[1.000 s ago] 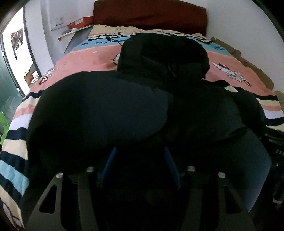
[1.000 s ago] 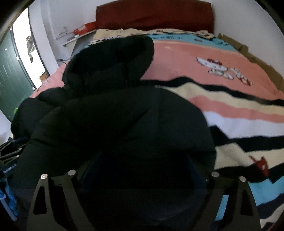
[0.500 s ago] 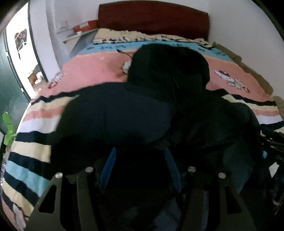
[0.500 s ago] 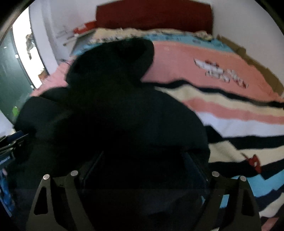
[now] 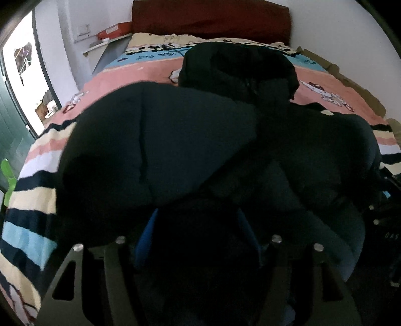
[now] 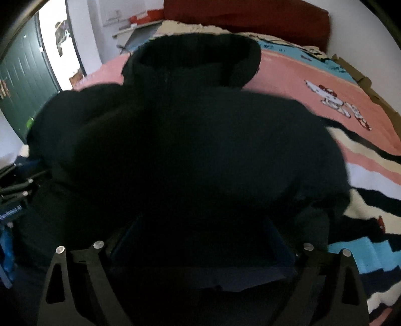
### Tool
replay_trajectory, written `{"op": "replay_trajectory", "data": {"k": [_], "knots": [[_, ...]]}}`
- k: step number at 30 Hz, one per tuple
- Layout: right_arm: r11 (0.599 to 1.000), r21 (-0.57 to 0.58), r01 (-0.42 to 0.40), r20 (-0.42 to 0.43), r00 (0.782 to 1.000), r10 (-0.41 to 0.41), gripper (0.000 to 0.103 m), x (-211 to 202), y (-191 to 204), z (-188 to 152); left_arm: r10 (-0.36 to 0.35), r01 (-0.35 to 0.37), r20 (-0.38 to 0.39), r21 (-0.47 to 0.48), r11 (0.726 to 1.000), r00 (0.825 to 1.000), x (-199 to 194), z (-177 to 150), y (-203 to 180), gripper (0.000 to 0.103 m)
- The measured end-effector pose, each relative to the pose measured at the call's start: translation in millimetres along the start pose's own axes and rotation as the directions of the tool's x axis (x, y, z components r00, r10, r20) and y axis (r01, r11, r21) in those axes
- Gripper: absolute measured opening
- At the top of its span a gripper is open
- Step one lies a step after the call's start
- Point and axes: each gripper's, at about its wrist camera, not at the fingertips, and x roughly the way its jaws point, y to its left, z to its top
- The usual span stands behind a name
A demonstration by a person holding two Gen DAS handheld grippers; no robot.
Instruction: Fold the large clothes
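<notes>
A large black padded jacket [image 5: 175, 140] with a hood [image 5: 238, 67] lies on the striped bed cover [image 5: 32, 175]. My left gripper [image 5: 198, 225] has its blue fingers [image 5: 146, 233] closed around the jacket's near hem, with dark fabric filling the gap. My right gripper [image 6: 200, 238] stands wider, and the jacket [image 6: 200, 150] bulges between its fingers [image 6: 280, 240]; its hood [image 6: 195, 57] lies beyond. The fingertips of both are buried in fabric.
A dark red headboard [image 5: 210, 20] and white walls close the far end. A shelf with an orange box [image 5: 114, 28] is at the left. A doorway [image 5: 22, 82] opens to the left. The other gripper shows at the right edge [image 5: 386, 220] in the left wrist view.
Both grippers have pushed forward with the hem, and the jacket's lower part has bunched and risen toward the hood. The left side of the cover shows more.
</notes>
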Motion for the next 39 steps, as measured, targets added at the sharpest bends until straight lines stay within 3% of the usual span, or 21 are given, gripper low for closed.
{"op": "replay_trajectory", "data": {"k": [5, 8, 11, 19, 27, 33, 39], "knots": [[1.000, 0.004, 0.011, -0.022, 1.000, -0.011, 0.094, 13, -2, -1, 0.007, -0.007, 0.000, -0.002, 1.000, 1.000, 5, -3, -1, 0.063], [1.000, 0.000, 0.028, -0.039, 0.999, -0.028, 0.094, 13, 0, -1, 0.048, -0.048, -0.011, 0.018, 0.999, 0.999, 5, -2, -7, 0.064], [0.998, 0.020, 0.062, -0.104, 0.993, -0.060, 0.094, 6, 0, 4, 0.081, -0.078, -0.057, 0.048, 0.996, 0.995, -5, 5, -10, 0.064], [0.996, -0.002, 0.093, -0.038, 0.995, -0.093, 0.094, -80, 13, -23, 0.068, -0.069, 0.028, 0.038, 0.997, 0.997, -98, -10, -2, 0.064], [0.995, 0.035, 0.096, 0.061, 0.993, -0.098, 0.095, -175, 27, -68, 0.014, -0.020, 0.149, 0.039, 0.999, 0.989, -205, -52, 18, 0.064], [0.993, 0.045, 0.110, 0.106, 0.988, -0.114, 0.097, -218, 42, -99, 0.037, -0.044, 0.195, 0.032, 0.999, 0.980, -250, -85, 34, 0.064], [0.990, 0.065, 0.128, 0.163, 0.977, -0.137, 0.099, -258, 39, -116, 0.066, -0.069, 0.193, 0.007, 0.998, 0.979, -274, -101, 61, 0.064]]}}
